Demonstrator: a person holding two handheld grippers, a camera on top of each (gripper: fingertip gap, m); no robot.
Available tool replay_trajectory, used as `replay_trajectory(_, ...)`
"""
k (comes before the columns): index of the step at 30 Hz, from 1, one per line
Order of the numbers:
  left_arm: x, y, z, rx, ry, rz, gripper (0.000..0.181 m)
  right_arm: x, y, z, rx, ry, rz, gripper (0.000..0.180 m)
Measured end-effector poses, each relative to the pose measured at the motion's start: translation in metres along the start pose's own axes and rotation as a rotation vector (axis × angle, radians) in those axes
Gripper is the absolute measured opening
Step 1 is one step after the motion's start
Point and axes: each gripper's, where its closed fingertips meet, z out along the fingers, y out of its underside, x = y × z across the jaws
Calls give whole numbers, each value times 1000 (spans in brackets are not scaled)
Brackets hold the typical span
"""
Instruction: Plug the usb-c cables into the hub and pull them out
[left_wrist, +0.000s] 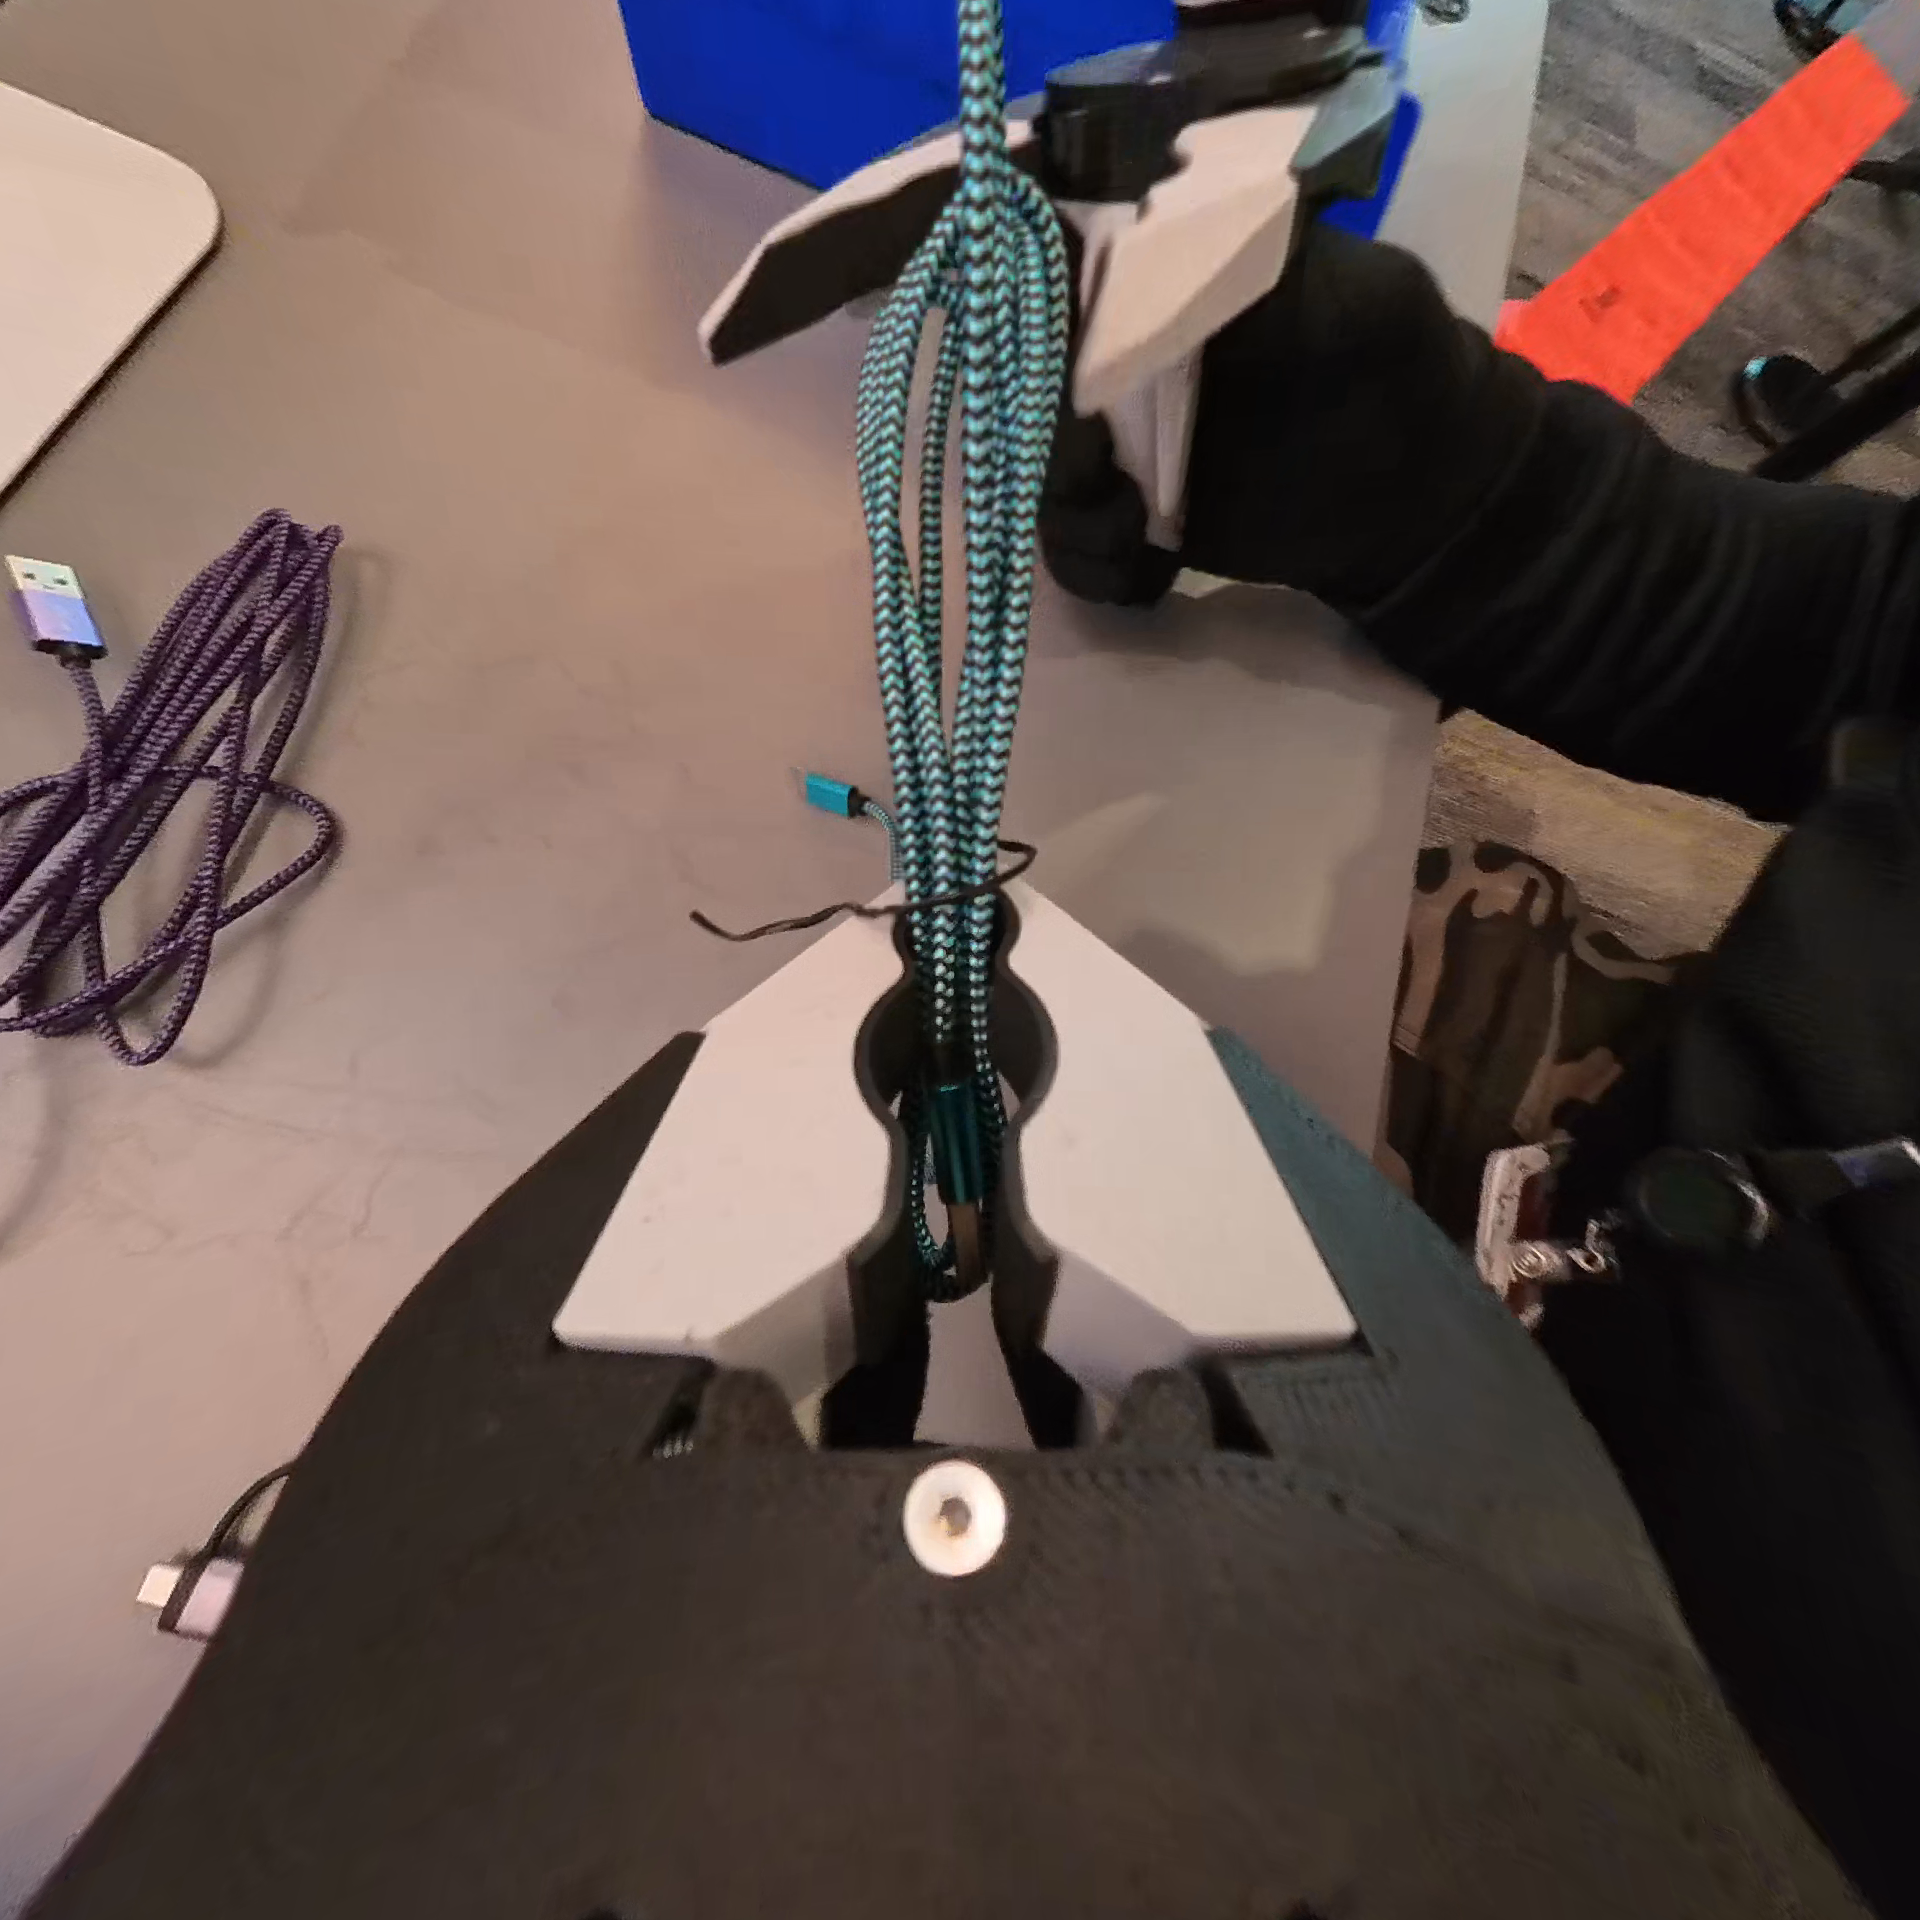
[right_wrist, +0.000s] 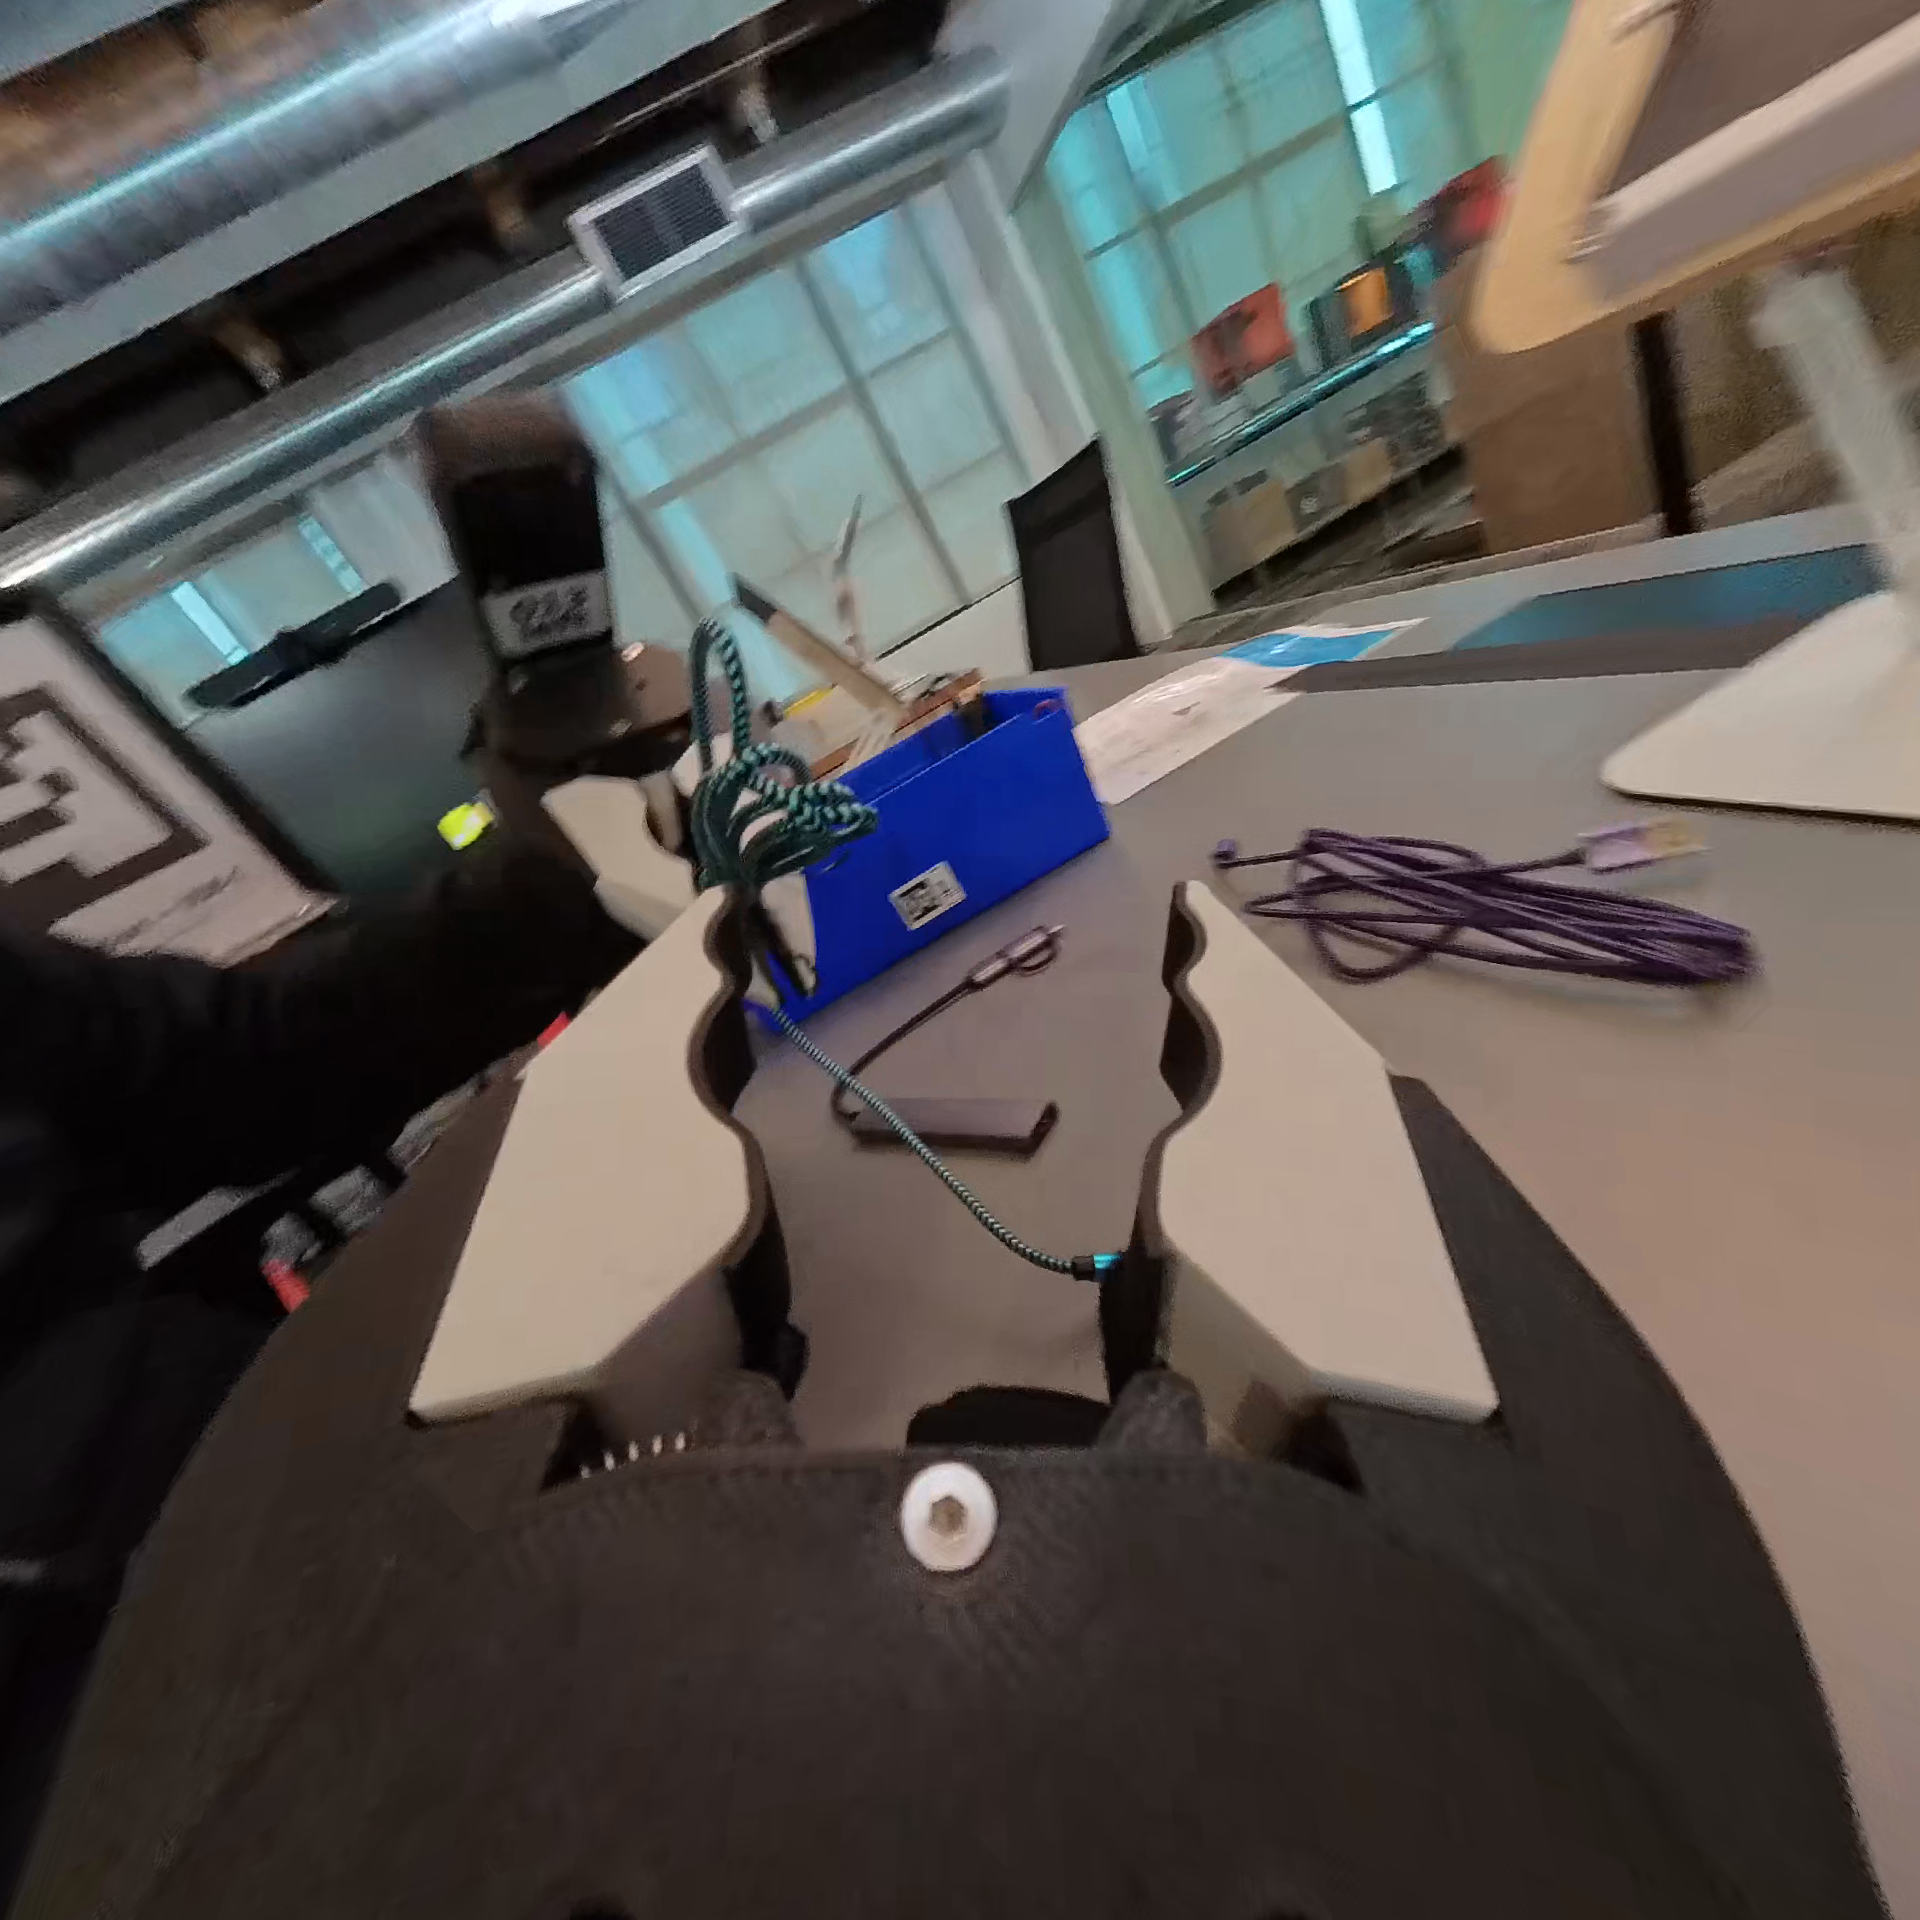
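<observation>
Left gripper (left_wrist: 956, 914): jaws clamped on the bundled teal cable (left_wrist: 951, 582), which is bound with a thin black tie (left_wrist: 883, 912) at the fingertips; one teal plug sits between the fingers, another (left_wrist: 828, 795) pokes out beside the bundle. Right gripper (right_wrist: 951, 914): jaws well apart, nothing between them save a single teal strand crossing the gap, its plug (right_wrist: 1101, 1265) touching the inner face of the right finger. Purple cable (left_wrist: 156, 790): loose coil on the grey table (left_wrist: 520, 520), well apart from both grippers. Left wrist view only: the right gripper seen from outside, tilted, carried by a black-gloved hand (left_wrist: 1299, 416) with black sleeve, beside the upper part of the bundle; whether it touches the bundle cannot be told. Also a small grey double plug (left_wrist: 192, 1595) at the table's near edge, and an orange strip (left_wrist: 1704, 208) on the floor. Right wrist view only: the hub (right_wrist: 956, 1122), a flat dark bar lying on the table between the open fingers, its short lead running toward the blue bin (right_wrist: 956, 831); the left gripper raised above the table with the bundle's loops splaying from it; a white stand base (right_wrist: 1787, 748) at far right; papers beyond the bin. This view is blurred.
</observation>
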Motion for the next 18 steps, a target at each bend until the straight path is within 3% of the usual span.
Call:
replay_trajectory(7, 13, 3, -14, -153, 86, 54, 4, -54, 26, 41, -164, -212, -268, 91)
replay_trajectory(18, 50, -17, -37, -185, 344, 132, 4, -96, 12, 56, -119, -439, -569, 71)
